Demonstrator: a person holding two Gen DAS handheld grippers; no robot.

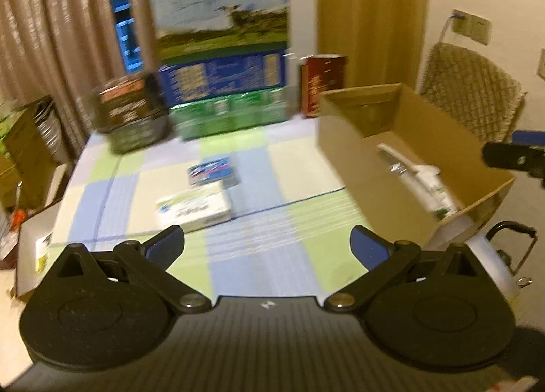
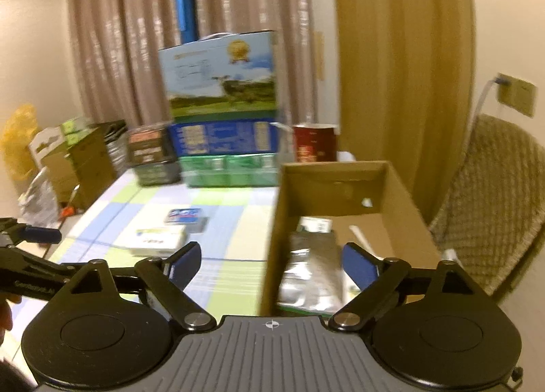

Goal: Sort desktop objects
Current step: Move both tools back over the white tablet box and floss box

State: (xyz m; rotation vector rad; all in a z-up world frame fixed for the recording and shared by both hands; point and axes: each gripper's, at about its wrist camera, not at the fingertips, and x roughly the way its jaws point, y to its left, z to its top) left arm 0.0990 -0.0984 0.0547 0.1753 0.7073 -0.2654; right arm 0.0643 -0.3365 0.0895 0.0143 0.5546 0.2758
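Observation:
A white-and-green flat box (image 1: 194,206) (image 2: 160,238) lies on the checked tablecloth, with a small blue-and-silver pack (image 1: 213,170) (image 2: 186,218) just behind it. The open cardboard box (image 1: 344,160) (image 2: 282,221) stands on the table's right. Inside it lie a white tube (image 1: 422,180) and a silver foil pouch (image 2: 313,269). My left gripper (image 1: 267,245) is open and empty, hanging over the table in front of the white box. My right gripper (image 2: 269,264) is open and empty above the carton's near wall. The left gripper's tip (image 2: 30,235) shows at the left edge of the right wrist view.
Stacked cartons (image 1: 221,47) (image 2: 221,109), a dark tin (image 1: 131,112) and a red canister (image 1: 322,85) line the table's far side before the curtains. A woven-covered chair (image 1: 473,92) (image 2: 494,201) stands right of the carton. Boxes and bags (image 2: 68,160) crowd the floor at left.

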